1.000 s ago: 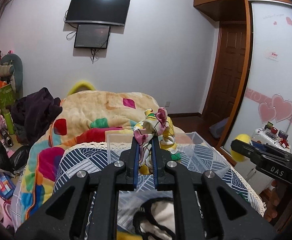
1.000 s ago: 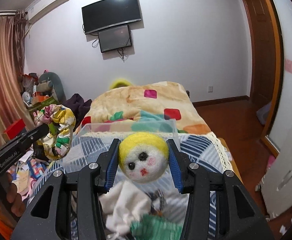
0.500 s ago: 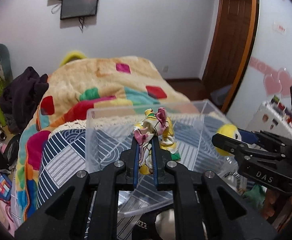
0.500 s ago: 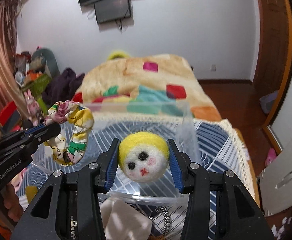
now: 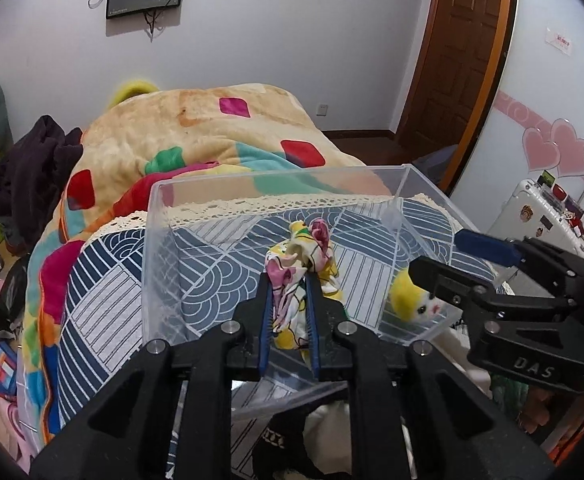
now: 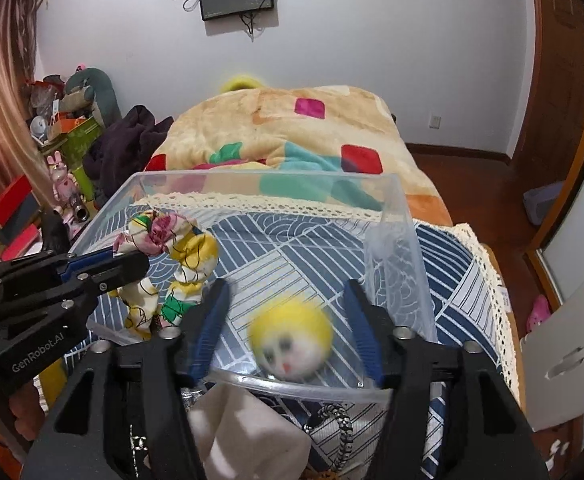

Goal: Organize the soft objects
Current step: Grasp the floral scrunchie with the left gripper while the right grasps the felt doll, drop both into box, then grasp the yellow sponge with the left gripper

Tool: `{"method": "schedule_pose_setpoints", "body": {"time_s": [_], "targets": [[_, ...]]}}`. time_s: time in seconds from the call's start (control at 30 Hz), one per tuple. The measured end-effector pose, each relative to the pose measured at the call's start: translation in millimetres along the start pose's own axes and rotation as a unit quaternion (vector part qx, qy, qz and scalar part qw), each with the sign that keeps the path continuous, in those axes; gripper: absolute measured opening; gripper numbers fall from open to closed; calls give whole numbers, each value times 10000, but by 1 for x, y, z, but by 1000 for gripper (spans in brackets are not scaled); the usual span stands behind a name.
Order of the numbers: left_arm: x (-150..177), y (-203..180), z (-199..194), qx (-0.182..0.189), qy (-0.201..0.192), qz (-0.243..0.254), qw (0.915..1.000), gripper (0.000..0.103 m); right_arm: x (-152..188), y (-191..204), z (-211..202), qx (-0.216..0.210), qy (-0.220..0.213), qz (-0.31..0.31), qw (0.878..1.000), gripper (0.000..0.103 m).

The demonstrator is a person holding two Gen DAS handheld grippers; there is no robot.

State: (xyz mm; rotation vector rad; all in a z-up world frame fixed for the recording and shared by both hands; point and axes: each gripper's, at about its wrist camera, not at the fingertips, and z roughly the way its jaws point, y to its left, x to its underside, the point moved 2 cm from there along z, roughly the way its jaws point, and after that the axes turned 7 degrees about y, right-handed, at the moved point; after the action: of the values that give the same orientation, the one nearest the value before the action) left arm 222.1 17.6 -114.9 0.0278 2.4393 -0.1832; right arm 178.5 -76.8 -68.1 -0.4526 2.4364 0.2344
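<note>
A clear plastic box (image 5: 159, 240) (image 6: 396, 216) stands on the patterned bed cover. My left gripper (image 5: 288, 284) (image 6: 139, 256) is shut on a floral fabric scrunchie (image 5: 304, 252) (image 6: 171, 248) and holds it over the box. My right gripper (image 6: 287, 292) (image 5: 436, 254) is open above the box's near right corner. A yellow-haired felt doll head (image 6: 292, 336) (image 5: 416, 302) is blurred inside the box, just below the open jaws and free of them.
A white cloth (image 6: 247, 428) and a black-and-white braided band (image 6: 340, 432) lie in front of the box. A colourful blanket (image 5: 195, 136) covers the bed behind. Dark clothes (image 5: 31, 160) and clutter sit left; a wooden door (image 5: 460, 52) is right.
Both grippers have come down over the clear box. My right gripper has opened and let the doll head go into the box. The left stays shut on the scrunchie.
</note>
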Motion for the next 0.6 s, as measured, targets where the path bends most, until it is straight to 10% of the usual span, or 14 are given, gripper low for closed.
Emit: {"method": "schedule_pose_setpoints", "body": {"time_s": [0.6], "targets": [[18,-4,-100,-430,-1260,146,9910,92,2,2,-65,28,-978,-22,9952,84]]}}
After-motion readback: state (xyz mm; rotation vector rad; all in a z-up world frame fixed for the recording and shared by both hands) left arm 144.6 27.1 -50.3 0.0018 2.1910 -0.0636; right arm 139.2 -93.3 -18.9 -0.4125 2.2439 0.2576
